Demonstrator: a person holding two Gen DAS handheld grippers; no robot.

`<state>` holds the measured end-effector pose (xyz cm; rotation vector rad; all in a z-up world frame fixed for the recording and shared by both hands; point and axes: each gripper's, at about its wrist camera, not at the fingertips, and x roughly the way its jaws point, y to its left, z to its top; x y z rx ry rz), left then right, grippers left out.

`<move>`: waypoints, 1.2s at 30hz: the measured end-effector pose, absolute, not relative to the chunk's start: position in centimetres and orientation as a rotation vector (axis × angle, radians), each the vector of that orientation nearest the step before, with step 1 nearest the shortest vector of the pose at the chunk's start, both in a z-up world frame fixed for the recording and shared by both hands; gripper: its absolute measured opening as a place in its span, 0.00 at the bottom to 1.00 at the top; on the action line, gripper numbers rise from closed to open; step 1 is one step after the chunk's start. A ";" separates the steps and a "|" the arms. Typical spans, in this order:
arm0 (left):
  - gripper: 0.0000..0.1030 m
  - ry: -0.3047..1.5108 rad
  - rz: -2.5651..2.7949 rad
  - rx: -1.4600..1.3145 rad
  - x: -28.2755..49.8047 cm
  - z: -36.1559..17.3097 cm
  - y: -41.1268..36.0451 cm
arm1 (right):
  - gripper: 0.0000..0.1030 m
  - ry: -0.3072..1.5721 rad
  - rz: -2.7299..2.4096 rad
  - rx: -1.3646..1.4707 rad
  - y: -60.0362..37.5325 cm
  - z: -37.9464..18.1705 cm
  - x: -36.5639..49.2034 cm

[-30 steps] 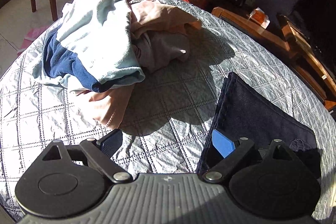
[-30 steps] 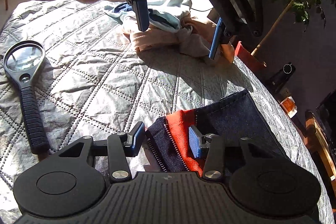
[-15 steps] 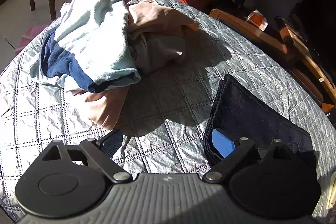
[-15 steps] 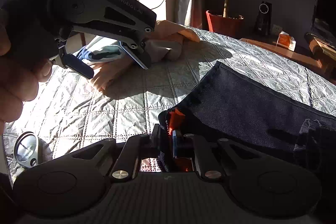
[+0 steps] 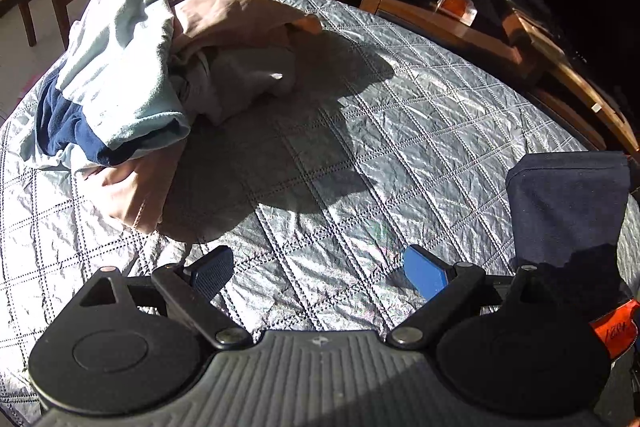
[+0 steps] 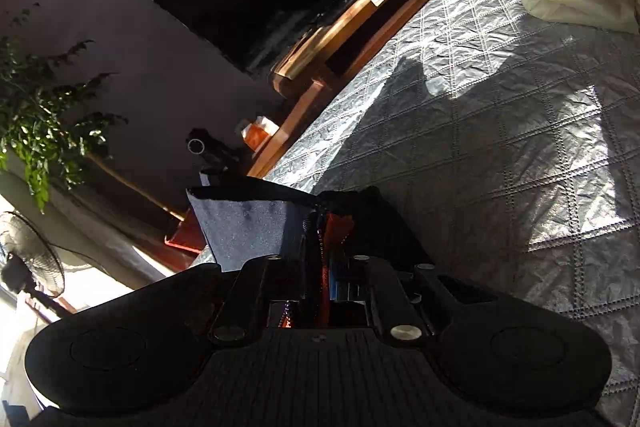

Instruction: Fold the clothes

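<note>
Right wrist view: right gripper [image 6: 326, 277] pinching dark folded garment [image 6: 248, 227], left gripper [image 5: 318, 267] spread, orange tag's [image 5: 614, 331] writing illegible.

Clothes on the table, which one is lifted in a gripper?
The dark navy garment, clamped in the right gripper; the others lie heaped in the pile.

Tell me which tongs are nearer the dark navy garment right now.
Right. The right tongs are shut on the dark navy garment, lifting it; the left tongs hang open over the quilted table cover beside it.
</note>
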<state>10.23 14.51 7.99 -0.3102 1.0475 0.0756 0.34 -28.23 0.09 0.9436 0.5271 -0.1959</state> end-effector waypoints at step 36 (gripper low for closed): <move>0.88 1.126 -0.194 0.011 9.2 4.8 -3.3 | 0.64 0.775 0.031 0.288 -28.8 0.6 3.7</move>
